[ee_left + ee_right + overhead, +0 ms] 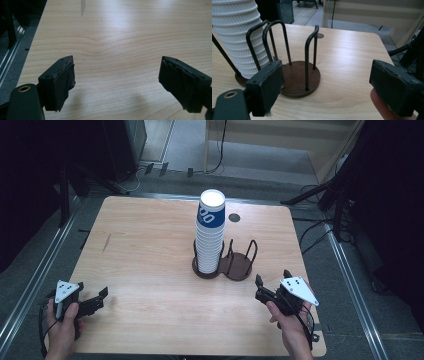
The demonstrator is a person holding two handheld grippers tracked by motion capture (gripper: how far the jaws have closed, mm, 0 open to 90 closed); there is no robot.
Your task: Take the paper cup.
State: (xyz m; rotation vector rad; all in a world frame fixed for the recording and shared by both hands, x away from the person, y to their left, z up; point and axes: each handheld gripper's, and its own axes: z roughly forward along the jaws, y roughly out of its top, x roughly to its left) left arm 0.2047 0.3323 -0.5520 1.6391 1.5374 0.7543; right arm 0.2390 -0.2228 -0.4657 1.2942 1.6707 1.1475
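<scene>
We see the right tool (267,283), jaws spread and empty, nearer the upright cup stack (210,231) up-left of it than the likewise open left tool (95,301).

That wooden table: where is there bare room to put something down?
The table is bare left of the cup stack, out to its left edge, and in front between the left tongs and right tongs. The holder has one free ring. It is crowded around the stack.

Overhead light brightens the surface (150,250), while the room around it falls dark at nine and three o'clock. In the left gripper view, glare whitens the wood toward twelve o'clock and soft shadows lie under the blurred jaws.
</scene>
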